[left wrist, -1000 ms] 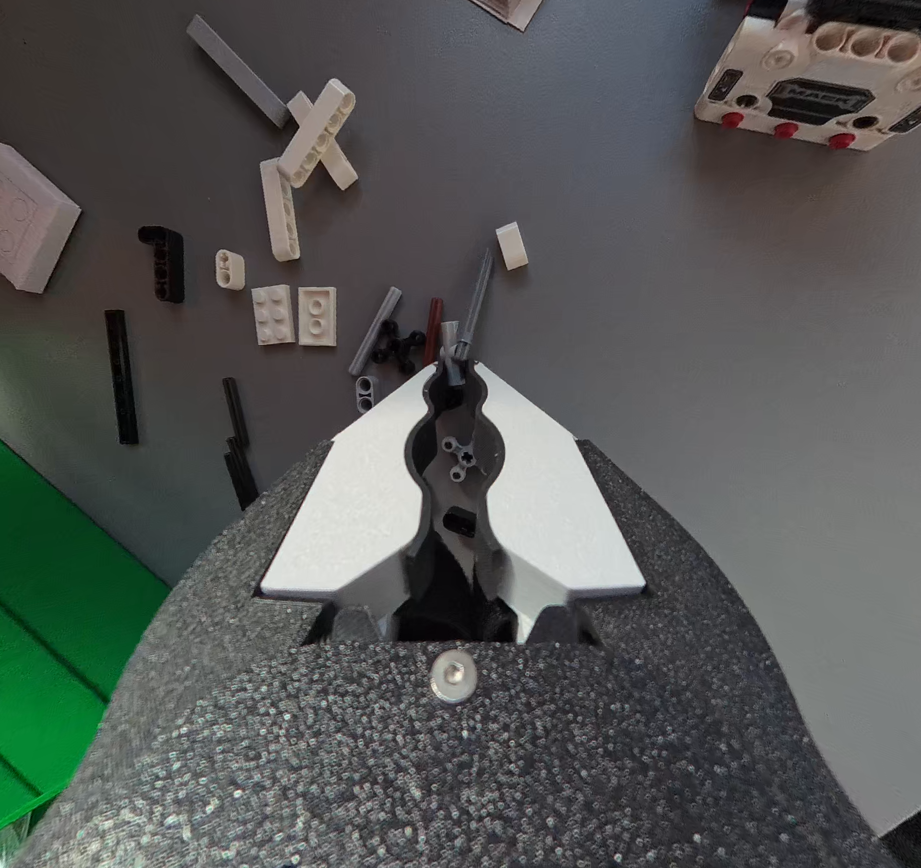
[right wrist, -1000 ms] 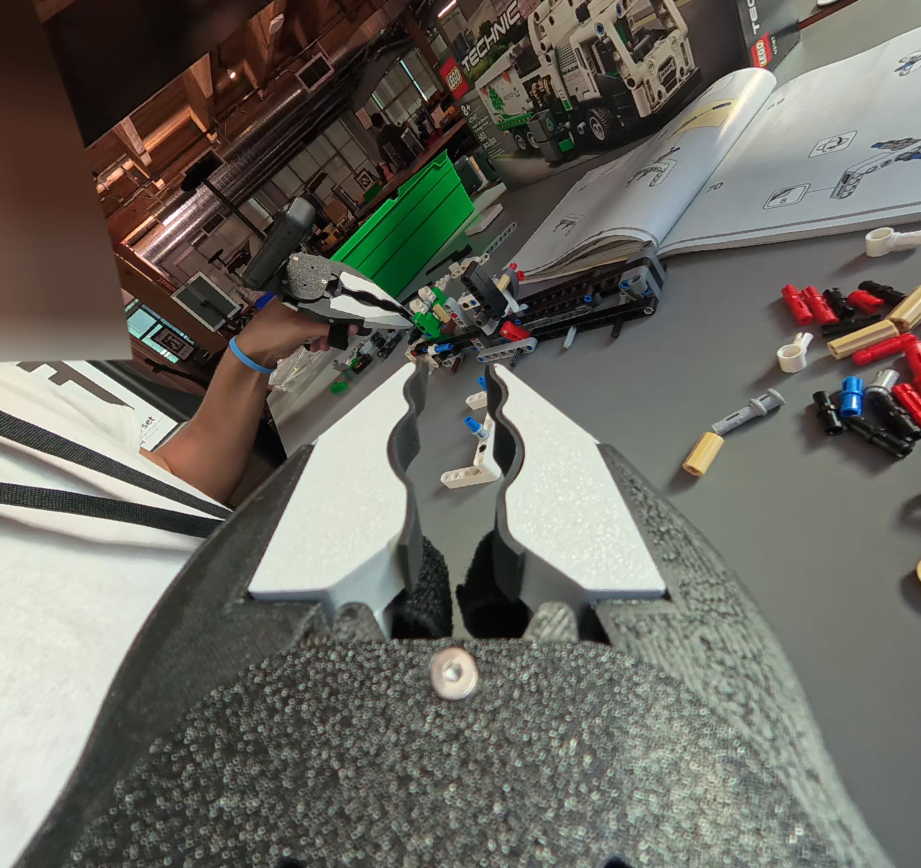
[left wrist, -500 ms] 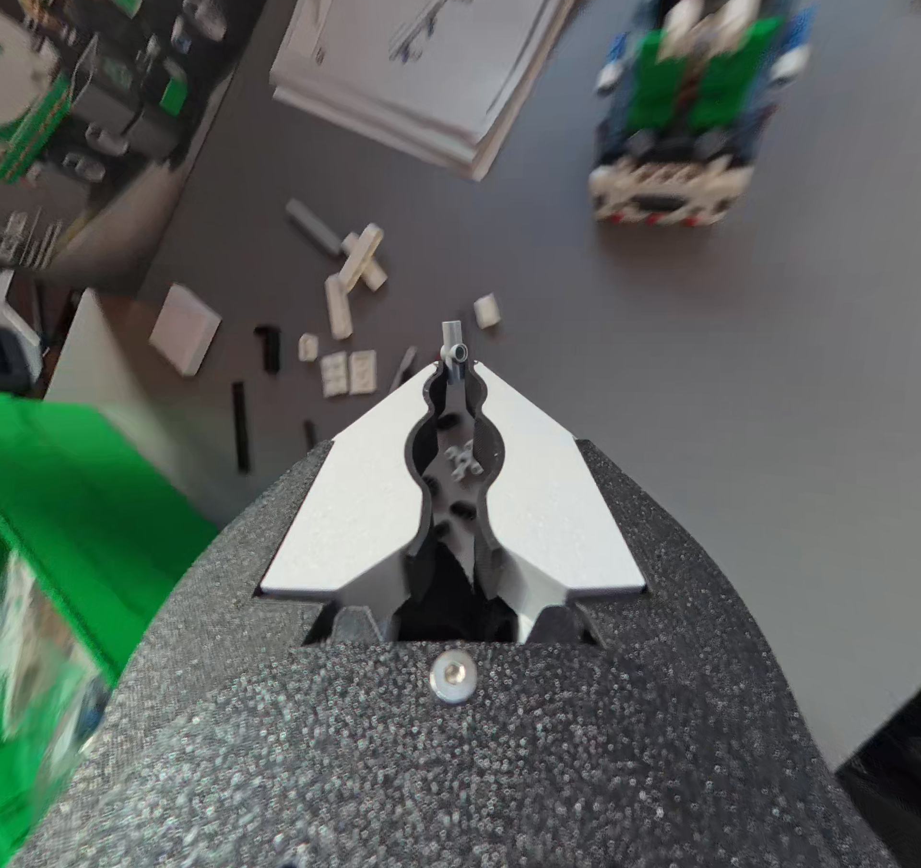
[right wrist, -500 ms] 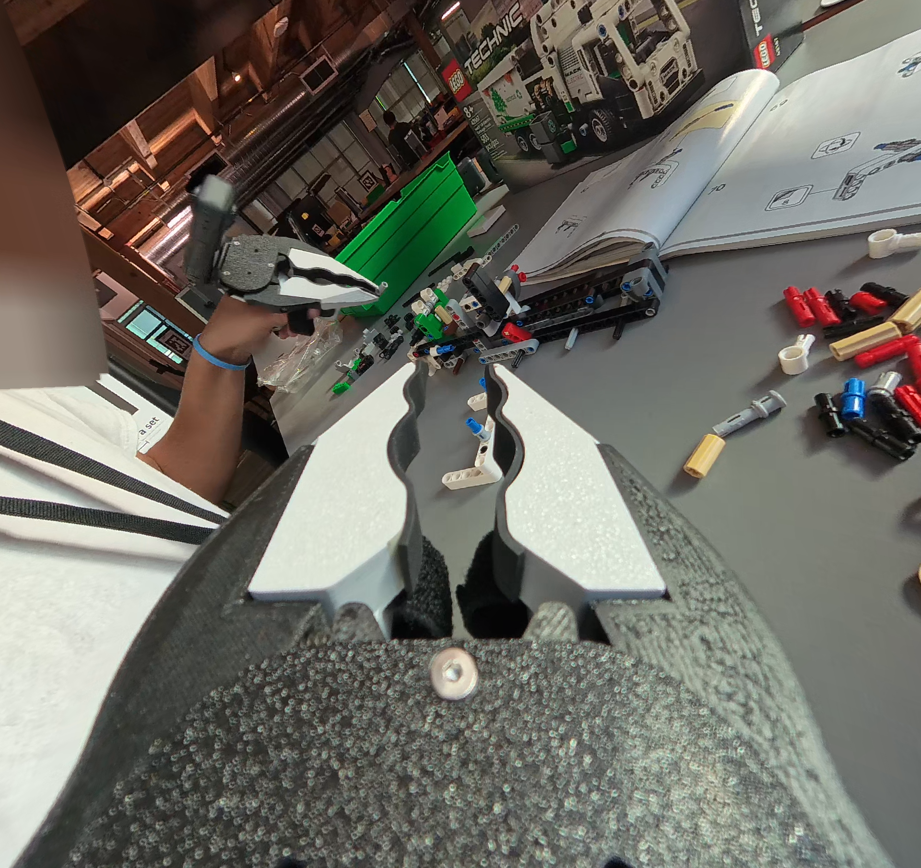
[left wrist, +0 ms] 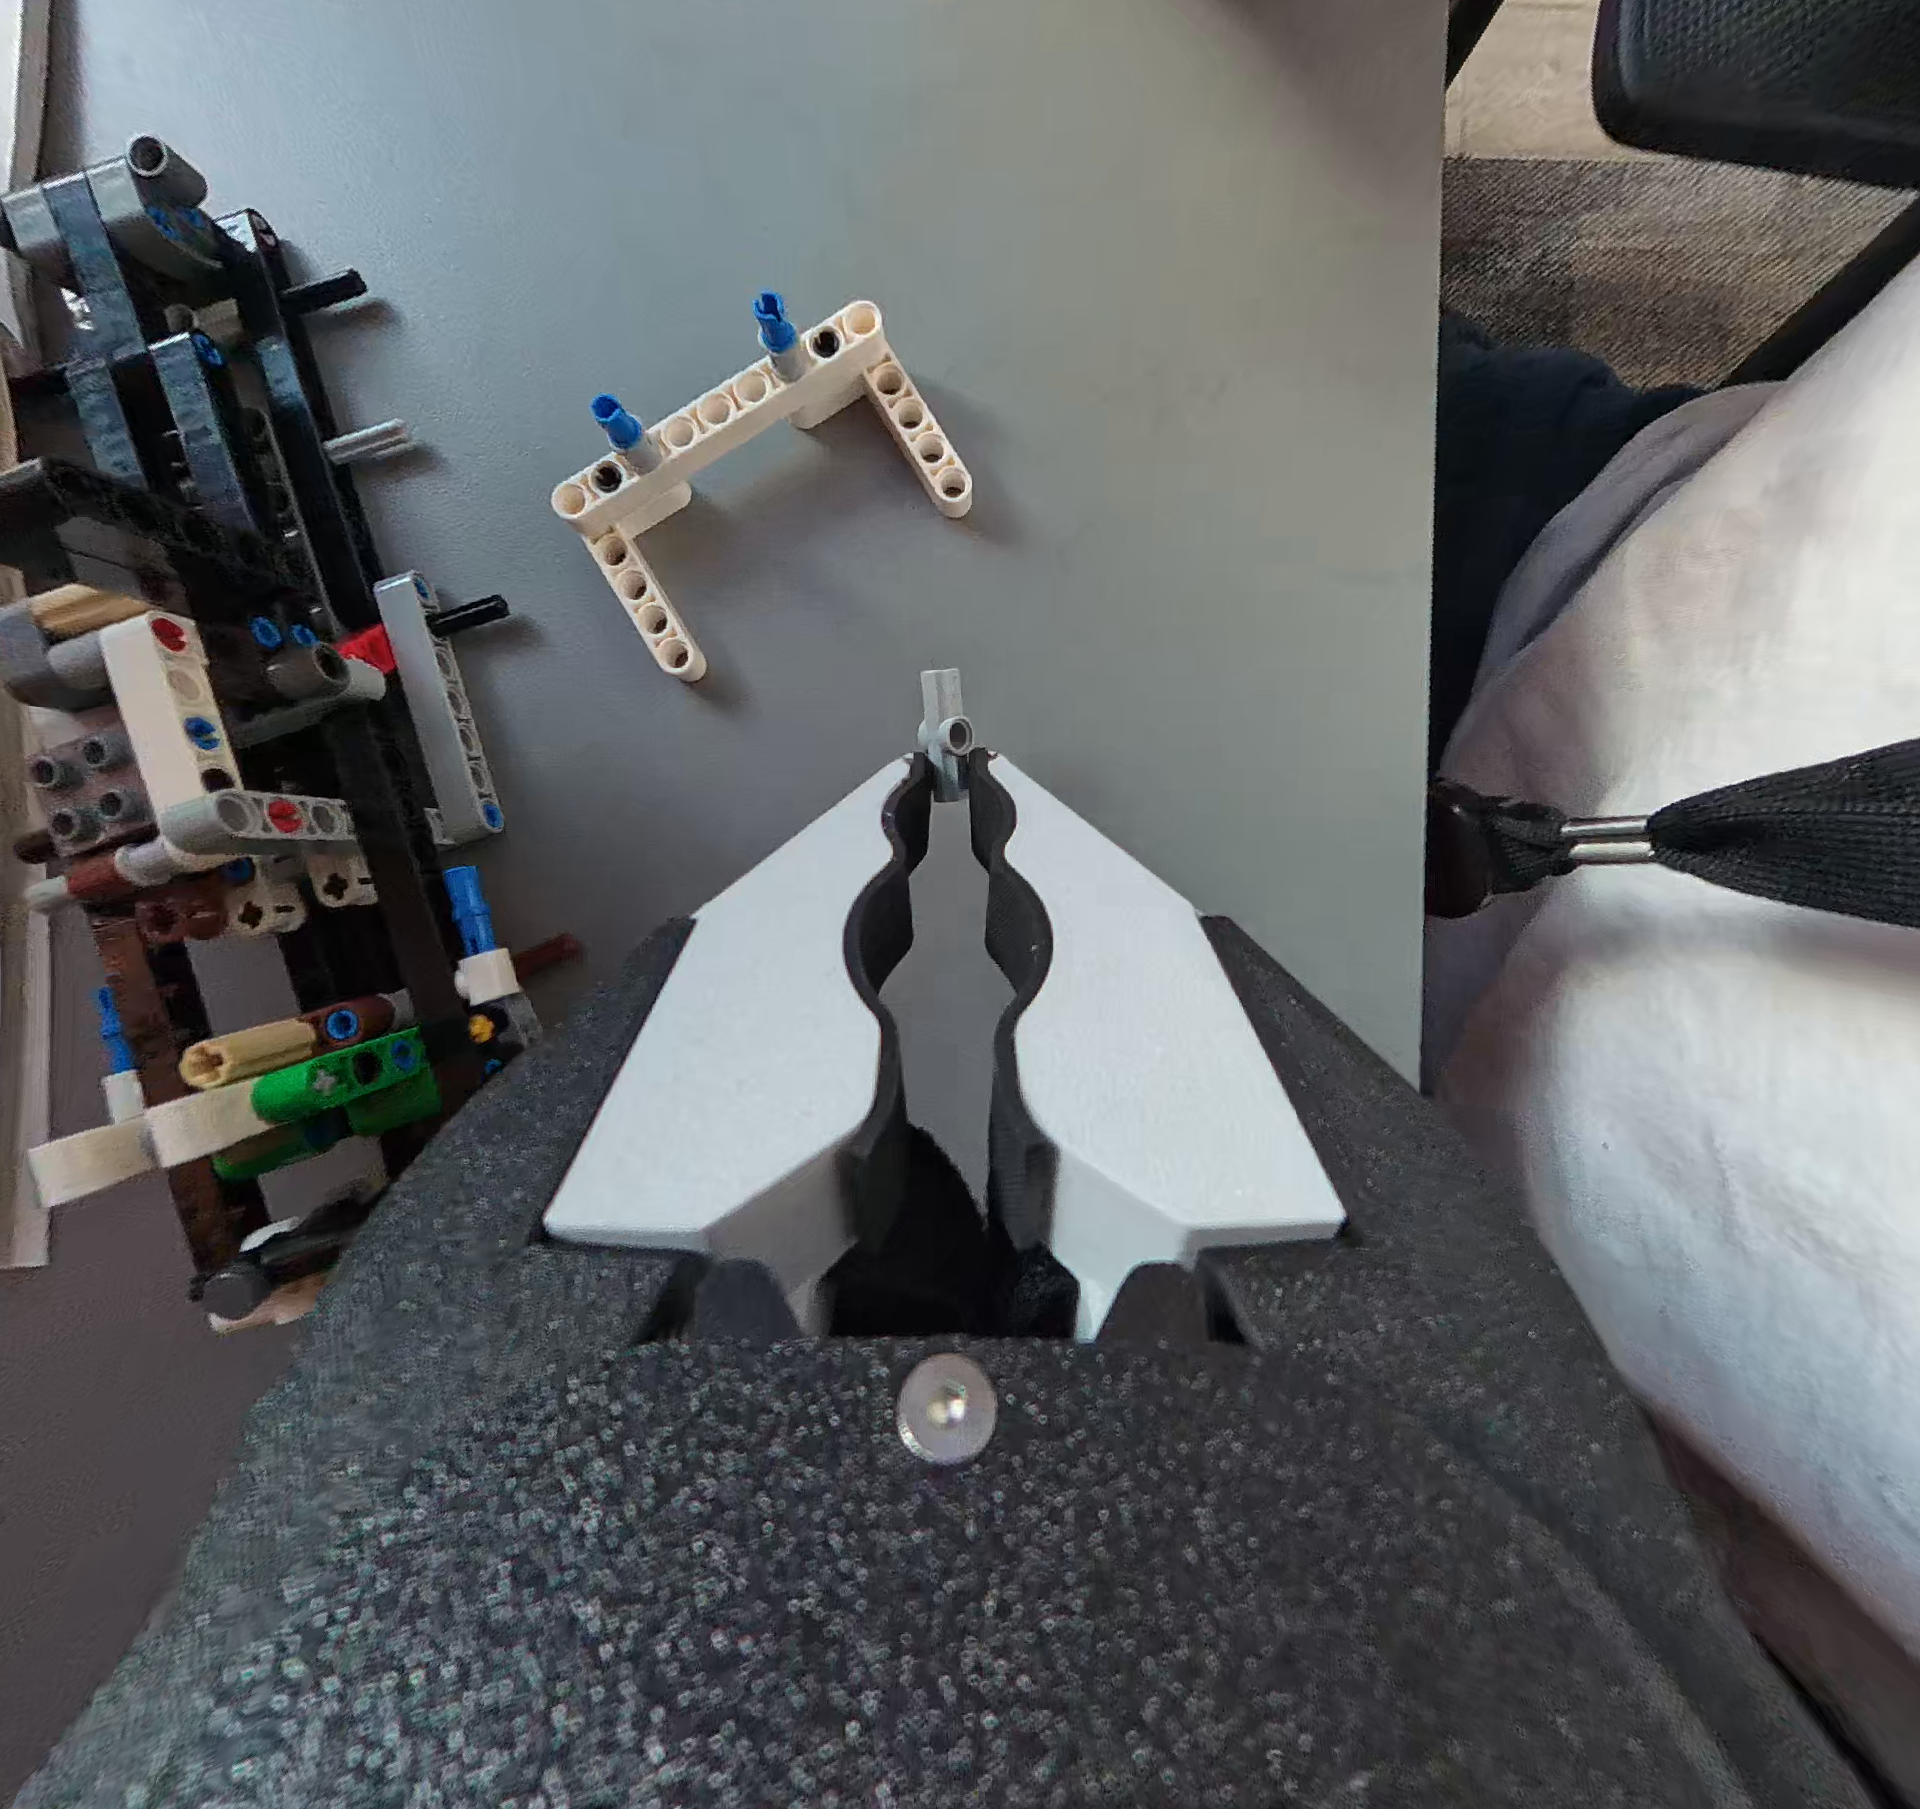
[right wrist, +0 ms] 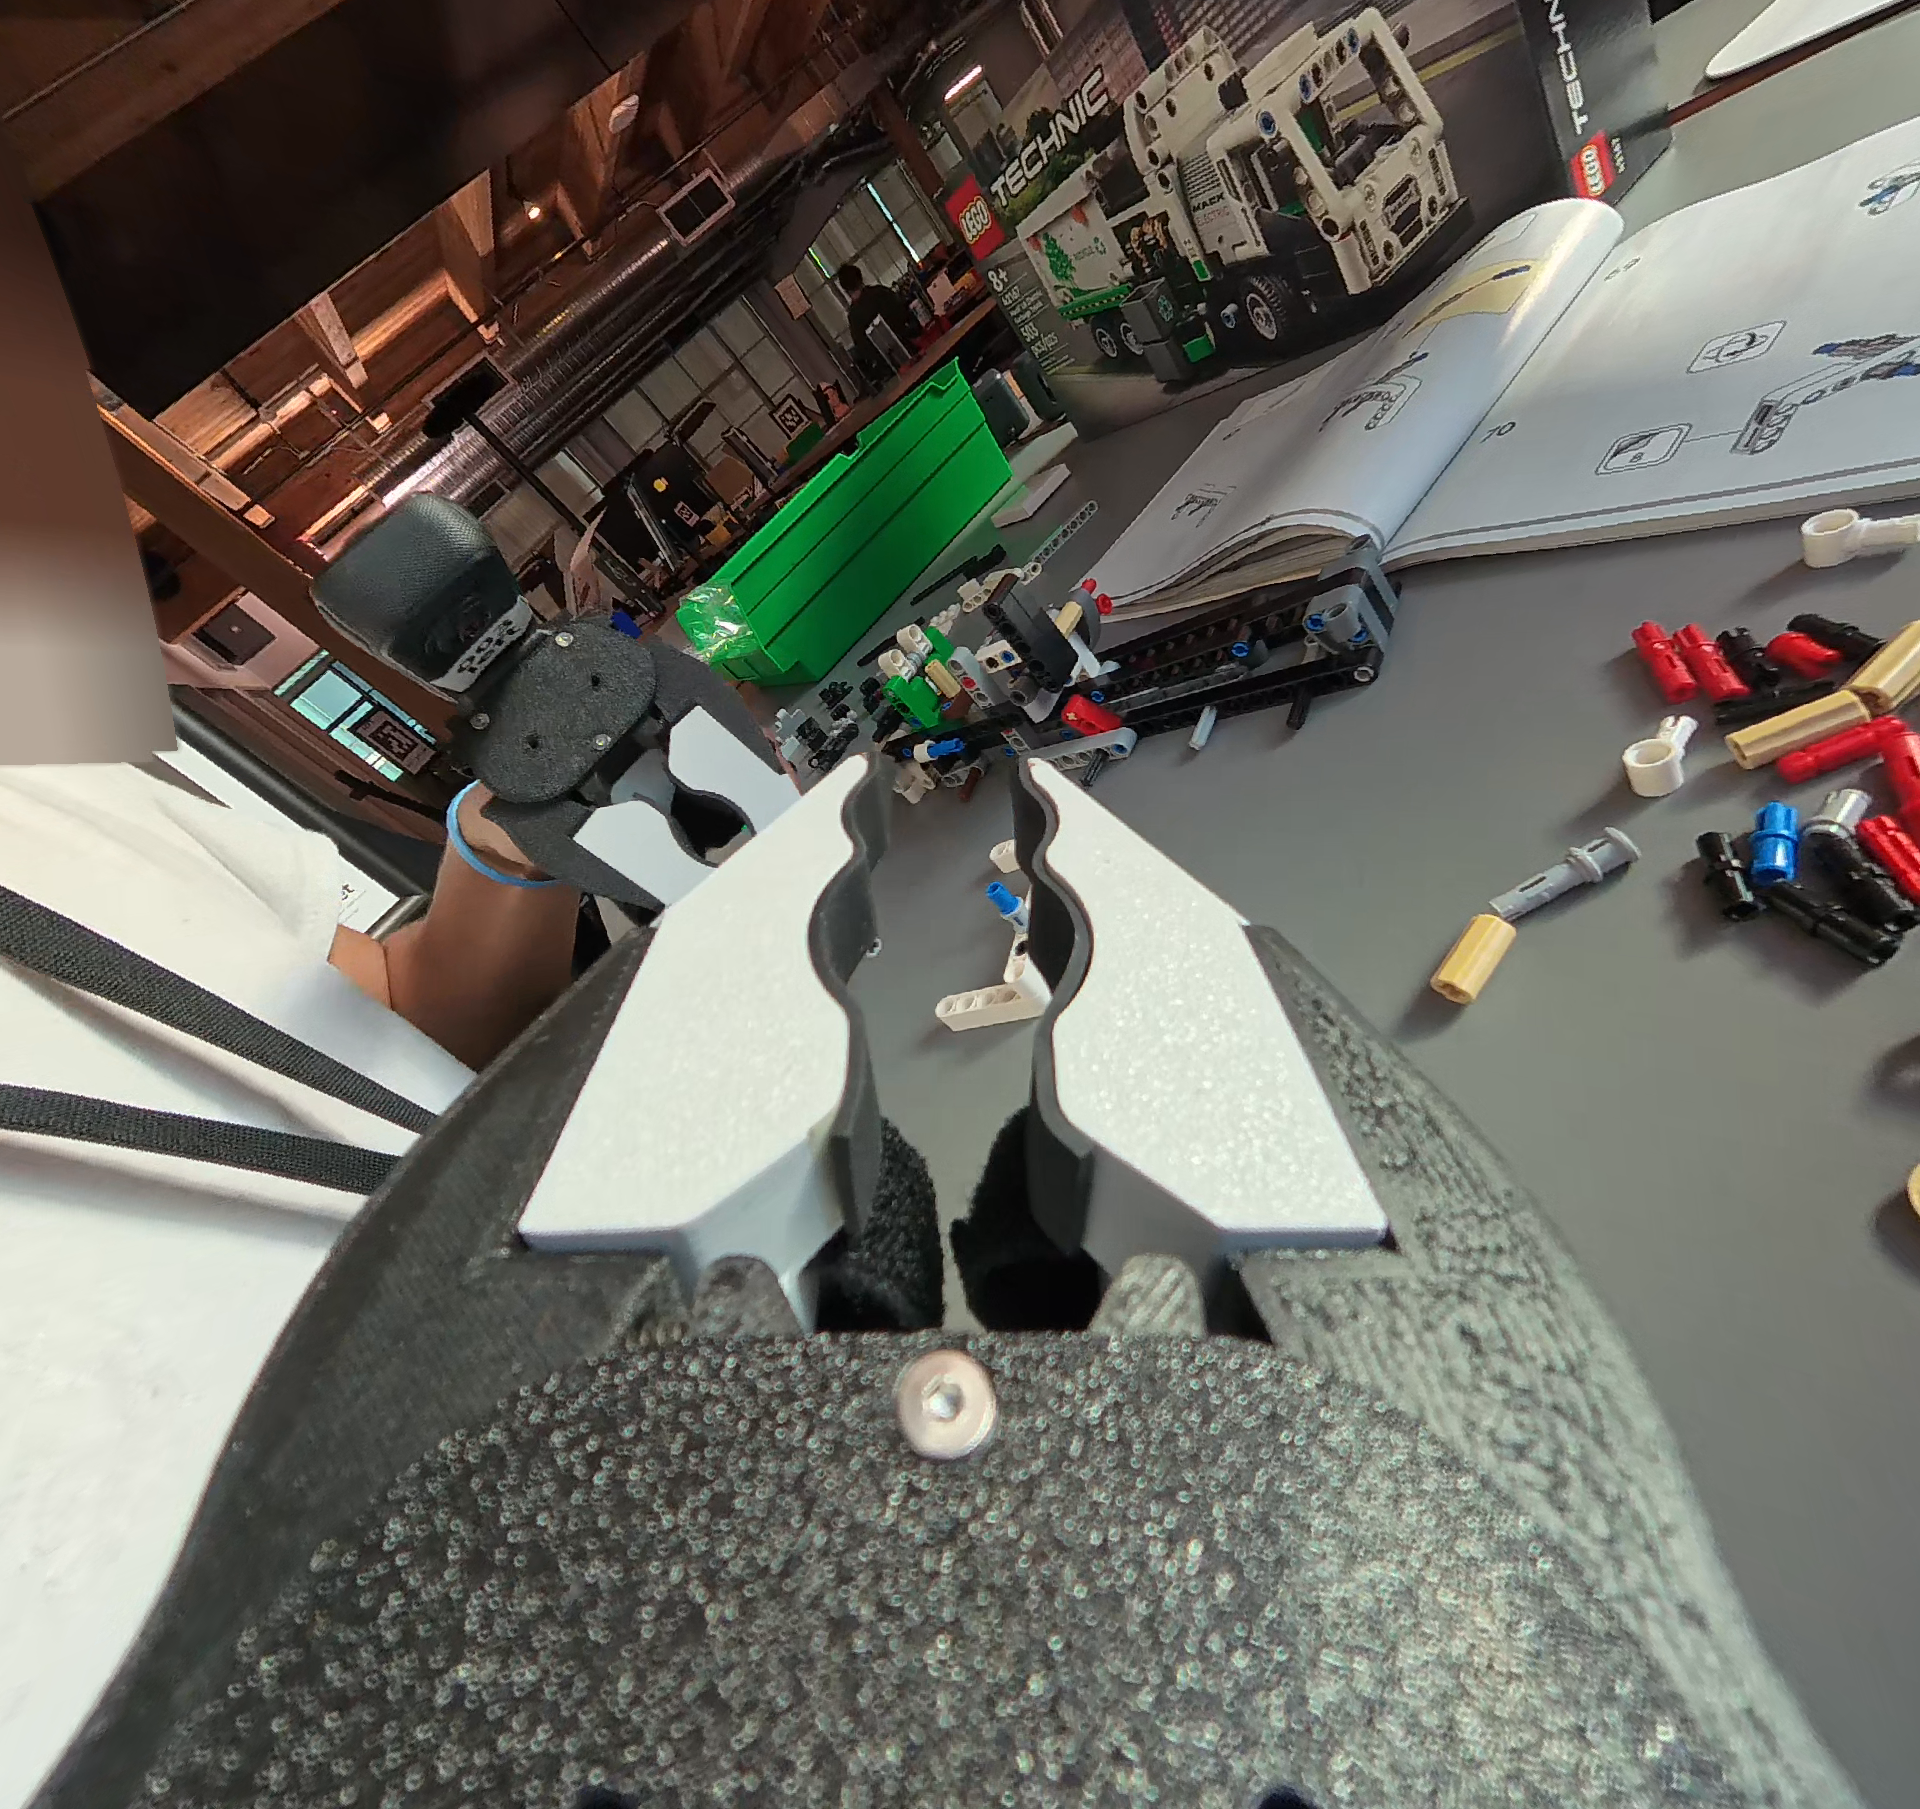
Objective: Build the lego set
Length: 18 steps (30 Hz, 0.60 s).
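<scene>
Pinching a small grey connector point(left wrist: 943, 736) by its tail at the very tips, the left claw point(left wrist: 943, 772) hovers above the table point(left wrist: 1143, 253), the white frame point(left wrist: 769, 409) ahead and slightly left. Such a thin hold could let it twist or drop. Further right, the right claw point(right wrist: 951, 772) hangs apart, empty.

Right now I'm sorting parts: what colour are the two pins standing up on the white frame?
Blue pins, clearest in the left wrist view.
</scene>
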{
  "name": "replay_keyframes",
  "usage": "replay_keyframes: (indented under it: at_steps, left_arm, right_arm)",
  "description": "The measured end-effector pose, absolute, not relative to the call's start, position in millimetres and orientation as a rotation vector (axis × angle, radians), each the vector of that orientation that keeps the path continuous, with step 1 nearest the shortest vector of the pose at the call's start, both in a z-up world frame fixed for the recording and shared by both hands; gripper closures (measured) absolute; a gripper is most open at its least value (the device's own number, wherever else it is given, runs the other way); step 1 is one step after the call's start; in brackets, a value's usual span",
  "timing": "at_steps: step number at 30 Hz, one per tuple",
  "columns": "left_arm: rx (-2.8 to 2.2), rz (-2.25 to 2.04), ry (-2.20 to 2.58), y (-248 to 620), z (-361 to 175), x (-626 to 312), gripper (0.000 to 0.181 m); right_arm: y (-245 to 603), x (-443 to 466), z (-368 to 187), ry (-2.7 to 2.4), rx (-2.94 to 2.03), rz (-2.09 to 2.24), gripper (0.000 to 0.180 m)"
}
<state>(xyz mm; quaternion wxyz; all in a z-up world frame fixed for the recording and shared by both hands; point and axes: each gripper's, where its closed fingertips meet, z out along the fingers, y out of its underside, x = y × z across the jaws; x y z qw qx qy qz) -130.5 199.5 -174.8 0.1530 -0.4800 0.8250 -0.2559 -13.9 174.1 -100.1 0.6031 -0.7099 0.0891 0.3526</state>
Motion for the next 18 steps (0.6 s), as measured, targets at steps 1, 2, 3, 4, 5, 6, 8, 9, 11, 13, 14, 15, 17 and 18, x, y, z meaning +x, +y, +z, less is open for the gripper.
replay_keyframes:
  at_steps: [1,2,3,4,5,6,8,9,11,13,14,15,17,18]
  left_arm:
    - [-1.353,-0.695,2.381,202.5,-176.7,-129.9,0.178]
    - [-1.335,-0.674,2.396,204.0,-177.8,-129.8,0.177]
    - [-1.324,-0.665,2.409,204.3,-178.3,-129.7,0.177]
    - [-1.315,-0.658,2.42,204.6,-178.8,-129.7,0.177]
    - [-1.303,-0.644,2.431,205.5,-179.6,-129.8,0.177]
    - [-1.288,-0.623,2.439,207.0,-180.5,-129.7,0.176]
    - [-1.255,-0.591,2.457,207.7,-182.7,-129.7,0.176]
    - [-1.241,-0.59,2.468,206.4,-183.6,-129.5,0.176]
    - [-1.216,-0.583,2.488,204.8,-185.3,-128.7,0.177]
    - [-1.18,-0.572,2.503,203.5,-187.2,-128.1,0.176]
    - [-1.168,-0.578,2.508,202.0,-187.1,-127.7,0.176]
    - [-1.166,-0.586,2.514,200.6,-187.3,-128.0,0.174]
    - [-1.17,-0.613,2.515,198.3,-186.4,-127.8,0.168]
    - [-1.174,-0.632,2.514,197.3,-185.6,-128.0,0.167]
  right_arm:
    - [173.5,-14.2,-99.6,0.204,-1.64,0.818,0.157]
    - [173.0,-14.7,-99.2,0.201,-1.638,0.819,0.157]
    - [172.5,-15.1,-98.8,0.199,-1.635,0.821,0.158]
    - [172.1,-15.2,-98.4,0.197,-1.633,0.824,0.158]
    - [171.9,-14.9,-98.0,0.198,-1.63,0.825,0.158]
    - [171.7,-14.9,-97.8,0.197,-1.627,0.827,0.158]
    - [171.3,-15.7,-97.8,0.193,-1.628,0.837,0.157]
    - [171.0,-16.4,-98.1,0.191,-1.631,0.842,0.157]
    - [170.6,-16.5,-97.5,0.19,-1.627,0.844,0.156]
    - [170.2,-16.2,-97.2,0.189,-1.624,0.843,0.156]
    - [170.2,-16.2,-97.0,0.189,-1.623,0.844,0.156]
    - [170.3,-16.1,-97.2,0.191,-1.624,0.845,0.156]
    - [170.8,-15.7,-98.1,0.195,-1.629,0.844,0.155]
    - [171.1,-15.4,-98.2,0.196,-1.631,0.839,0.154]
